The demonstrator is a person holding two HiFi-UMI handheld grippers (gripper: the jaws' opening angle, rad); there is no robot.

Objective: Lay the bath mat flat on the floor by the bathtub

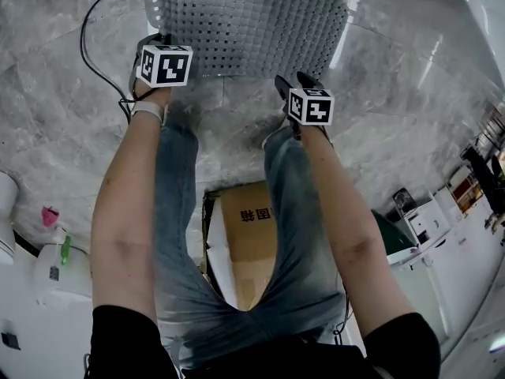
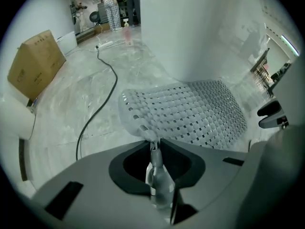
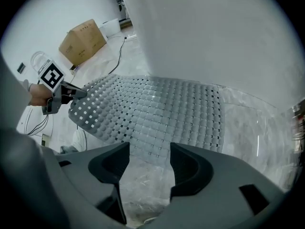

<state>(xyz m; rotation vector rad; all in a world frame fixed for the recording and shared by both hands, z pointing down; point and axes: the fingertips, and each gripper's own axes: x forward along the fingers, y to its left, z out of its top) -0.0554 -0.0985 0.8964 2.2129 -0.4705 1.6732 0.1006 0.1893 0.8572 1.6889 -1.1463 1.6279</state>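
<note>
We take the soft, light mat (image 1: 245, 22) beside the bathtub (image 3: 214, 42) by its corners: left tool (image 2: 152, 144) pinches one, right tool (image 3: 150, 151) stands open, empty.

Your head view cuts off the far edge of the bath mat (image 1: 245, 22); nearer you than the mat, your legs (image 1: 177, 212) half hide the cardboard box (image 1: 251, 239).

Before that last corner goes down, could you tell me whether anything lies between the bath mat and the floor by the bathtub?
Nothing visible does. The floor beside the bathtub is bare under the corner of the bath mat that the left gripper pinches; the black cable lies clear of it.
</note>
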